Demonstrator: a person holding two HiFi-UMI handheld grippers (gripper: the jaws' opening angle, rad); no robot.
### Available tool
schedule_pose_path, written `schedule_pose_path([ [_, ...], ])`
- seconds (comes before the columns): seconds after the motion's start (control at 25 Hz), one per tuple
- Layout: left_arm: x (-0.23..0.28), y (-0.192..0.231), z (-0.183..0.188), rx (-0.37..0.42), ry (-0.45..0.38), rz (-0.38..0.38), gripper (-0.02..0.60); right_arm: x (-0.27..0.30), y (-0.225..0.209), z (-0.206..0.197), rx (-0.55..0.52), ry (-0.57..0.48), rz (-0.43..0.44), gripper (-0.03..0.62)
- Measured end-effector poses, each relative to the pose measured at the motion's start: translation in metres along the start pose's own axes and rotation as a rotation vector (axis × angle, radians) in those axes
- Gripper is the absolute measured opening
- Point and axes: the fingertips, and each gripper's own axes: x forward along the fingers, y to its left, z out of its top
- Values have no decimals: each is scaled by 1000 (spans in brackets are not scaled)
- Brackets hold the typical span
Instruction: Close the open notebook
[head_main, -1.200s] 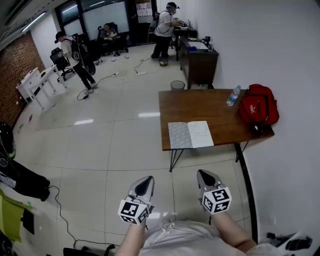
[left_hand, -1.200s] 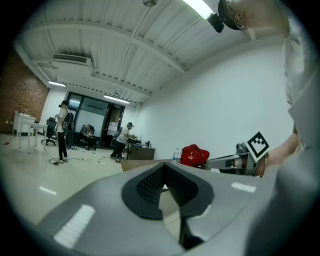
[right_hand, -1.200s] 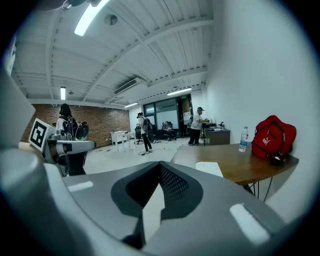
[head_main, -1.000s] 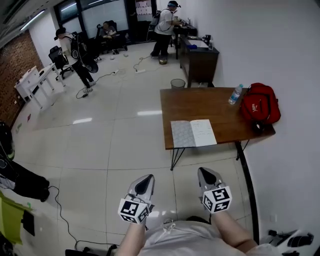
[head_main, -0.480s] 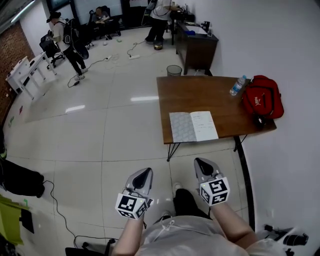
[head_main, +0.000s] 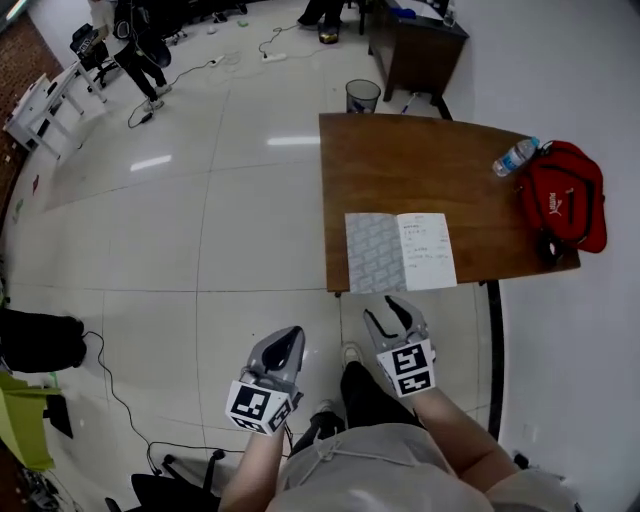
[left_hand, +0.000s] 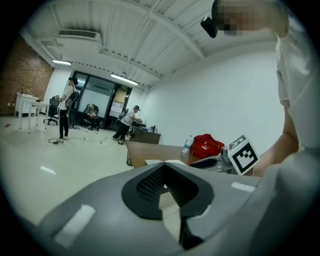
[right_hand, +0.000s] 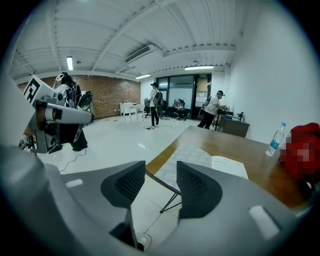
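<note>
The open notebook (head_main: 400, 252) lies flat at the near edge of the brown table (head_main: 420, 160), its grey patterned left page and written white right page both facing up. My right gripper (head_main: 392, 310) hangs over the floor just short of that edge, its jaws opening with nothing between them. In the right gripper view the notebook (right_hand: 200, 162) lies just beyond the gap of that gripper (right_hand: 161, 172). My left gripper (head_main: 289, 337) is shut and empty, further left over the floor. Past its closed tips (left_hand: 164, 166) the left gripper view shows the notebook's edge (left_hand: 162, 162).
A red bag (head_main: 565, 195) and a water bottle (head_main: 515, 157) sit at the table's right end. A waste bin (head_main: 362, 96) and a dark cabinet (head_main: 415, 45) stand behind it. Cables and a person (head_main: 135, 45) are on the far tiled floor.
The table and notebook have drawn nearer. Both grippers moved forward and down toward the table's near edge. The right jaws, shut before, have parted.
</note>
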Motion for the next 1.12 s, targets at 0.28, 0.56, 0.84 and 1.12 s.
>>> schedule_pose_path([
  [0.28,39,27,-32,-79,89,29,6,69,-10,-38,-148,116,10,303],
  [0.56,54,38,-51,-111,125,34,6,103,-7,-51,-253,146,-27,309],
  [0.84,50,38,-55,-118,124,32,6,99,-3,-41,-248,109,-61,99],
  [1.12,34,19,-35,-82,87,2,6,65,-16,-12,-175,44,-120,9],
])
